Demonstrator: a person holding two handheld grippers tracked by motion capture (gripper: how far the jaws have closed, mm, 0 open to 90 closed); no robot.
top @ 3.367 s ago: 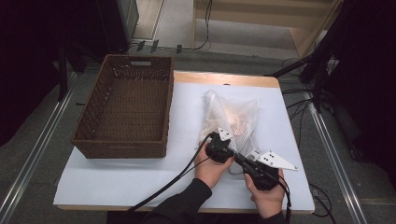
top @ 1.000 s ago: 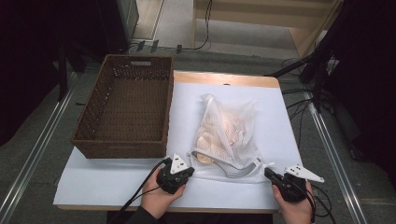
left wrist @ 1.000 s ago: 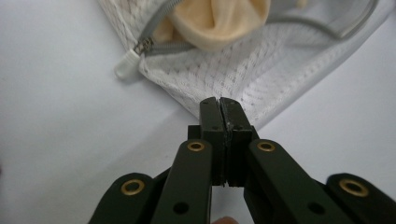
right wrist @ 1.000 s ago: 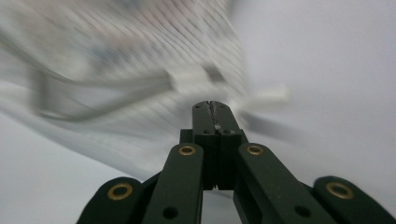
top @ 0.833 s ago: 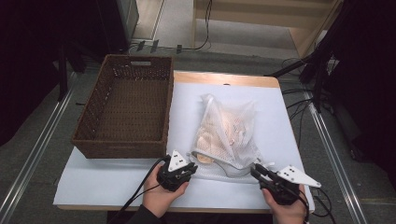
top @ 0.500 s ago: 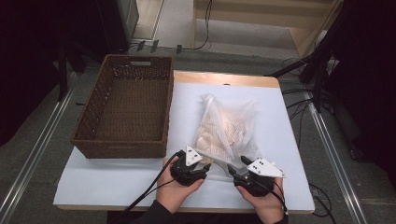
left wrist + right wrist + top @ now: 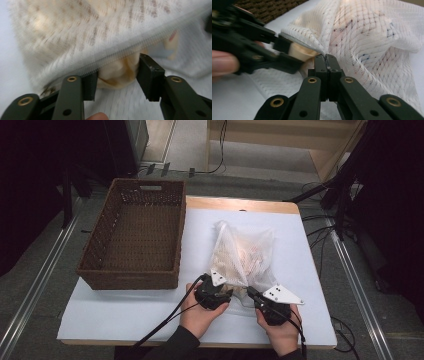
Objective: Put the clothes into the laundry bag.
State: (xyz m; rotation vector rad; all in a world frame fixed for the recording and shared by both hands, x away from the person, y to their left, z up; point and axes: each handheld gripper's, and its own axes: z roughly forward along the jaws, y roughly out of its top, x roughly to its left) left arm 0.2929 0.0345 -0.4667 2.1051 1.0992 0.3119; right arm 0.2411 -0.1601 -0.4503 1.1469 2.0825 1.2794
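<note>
The white surface (image 7: 125, 312) carries a brown wicker basket (image 7: 132, 242) and, to the right of the basket, a white mesh laundry bag (image 7: 245, 255) stuffed with pale items. The bag lies with its long axis running away from the person, its closed far end toward the back edge and its zippered mouth at the near end, right in front of both hands. The zipper (image 7: 117, 53) runs crosswise along that near edge, so the two hands sit side by side along it, well to the right of the basket. The right tongs (image 7: 327, 58) are pinched tight on the mesh at the lip of the mouth, holding it up. The left tongs (image 7: 116, 75), nearer the basket, have just been narrowing and stand partly apart just under the zipper, with a cream-coloured item (image 7: 117, 73) from inside the bag between them; whether the pads press on it I cannot tell. The coming move likely turns on this: with the right hand anchoring the lip, the left is the one lined up to draw the item out toward the person, then across to the basket.
</note>
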